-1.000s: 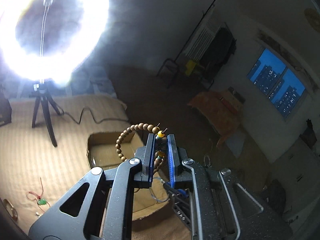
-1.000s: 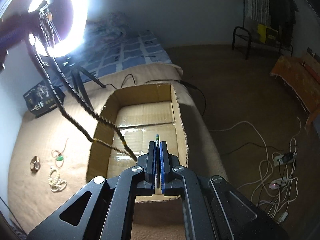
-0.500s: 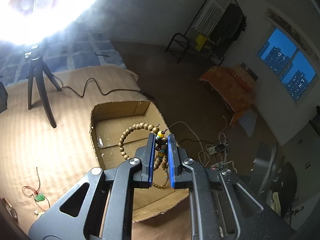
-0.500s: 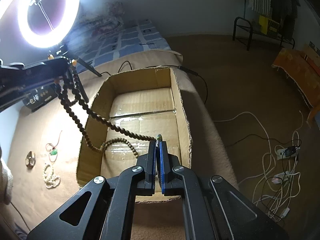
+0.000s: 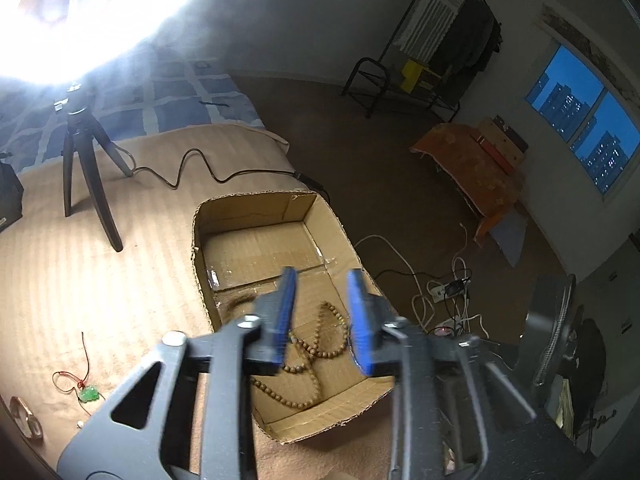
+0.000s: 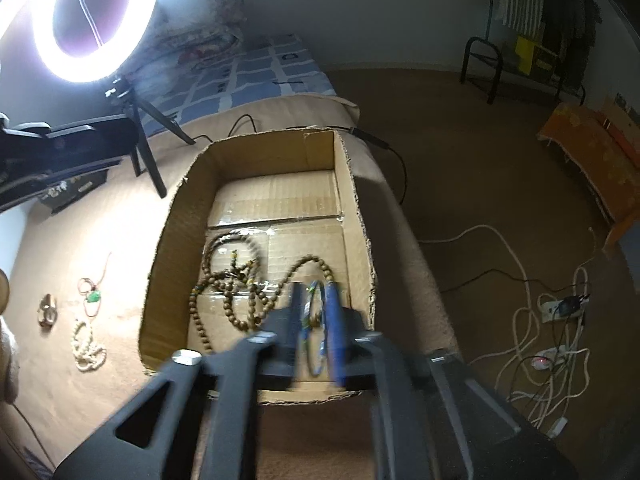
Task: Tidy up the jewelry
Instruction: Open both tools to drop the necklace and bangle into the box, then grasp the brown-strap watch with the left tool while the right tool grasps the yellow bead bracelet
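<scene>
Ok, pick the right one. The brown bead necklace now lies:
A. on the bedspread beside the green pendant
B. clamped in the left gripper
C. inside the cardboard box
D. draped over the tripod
C: the necklace lies coiled on the floor of the box, while the left gripper stands open above it, its jaws just opened with nothing pressed between them.

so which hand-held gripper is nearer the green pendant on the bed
Left. The left hand-held gripper is over the box's side facing the green pendant; the right hand-held gripper is over the box's far side.
</scene>
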`<act>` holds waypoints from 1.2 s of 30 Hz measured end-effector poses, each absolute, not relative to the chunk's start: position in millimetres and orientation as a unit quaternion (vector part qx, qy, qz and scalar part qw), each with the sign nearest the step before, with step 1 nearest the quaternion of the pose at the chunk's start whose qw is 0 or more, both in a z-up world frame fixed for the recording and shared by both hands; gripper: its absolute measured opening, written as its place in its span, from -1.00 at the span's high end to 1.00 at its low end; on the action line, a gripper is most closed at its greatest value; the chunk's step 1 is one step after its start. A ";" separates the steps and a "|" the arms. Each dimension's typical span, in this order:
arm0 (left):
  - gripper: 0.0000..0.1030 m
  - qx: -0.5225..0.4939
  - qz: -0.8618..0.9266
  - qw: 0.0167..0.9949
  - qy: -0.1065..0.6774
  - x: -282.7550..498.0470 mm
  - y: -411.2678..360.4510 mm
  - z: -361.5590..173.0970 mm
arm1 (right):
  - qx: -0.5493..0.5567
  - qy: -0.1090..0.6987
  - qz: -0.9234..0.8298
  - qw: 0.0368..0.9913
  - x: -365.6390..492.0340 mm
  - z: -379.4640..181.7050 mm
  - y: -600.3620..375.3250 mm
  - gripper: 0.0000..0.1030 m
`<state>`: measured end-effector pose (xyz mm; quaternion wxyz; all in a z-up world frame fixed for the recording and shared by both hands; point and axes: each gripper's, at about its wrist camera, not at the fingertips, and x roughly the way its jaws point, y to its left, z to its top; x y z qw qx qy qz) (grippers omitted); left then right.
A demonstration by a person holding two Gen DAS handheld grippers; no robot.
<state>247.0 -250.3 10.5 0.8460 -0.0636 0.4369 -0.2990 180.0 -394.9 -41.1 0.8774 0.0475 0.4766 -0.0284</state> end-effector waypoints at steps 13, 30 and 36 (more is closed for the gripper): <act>0.41 -0.050 -0.274 0.861 0.426 234.4 -219.2 17.2 | 0.043 0.451 -0.026 0.891 172.0 -24.9 -384.8 0.12; -0.11 -0.011 -0.178 0.897 0.404 201.5 -91.9 18.1 | 0.063 0.382 0.006 0.922 161.6 0.7 -338.6 -0.57; -0.11 -0.015 -0.148 0.898 0.413 184.0 -40.6 5.1 | 0.046 0.368 0.044 0.928 158.8 5.2 -303.8 -0.58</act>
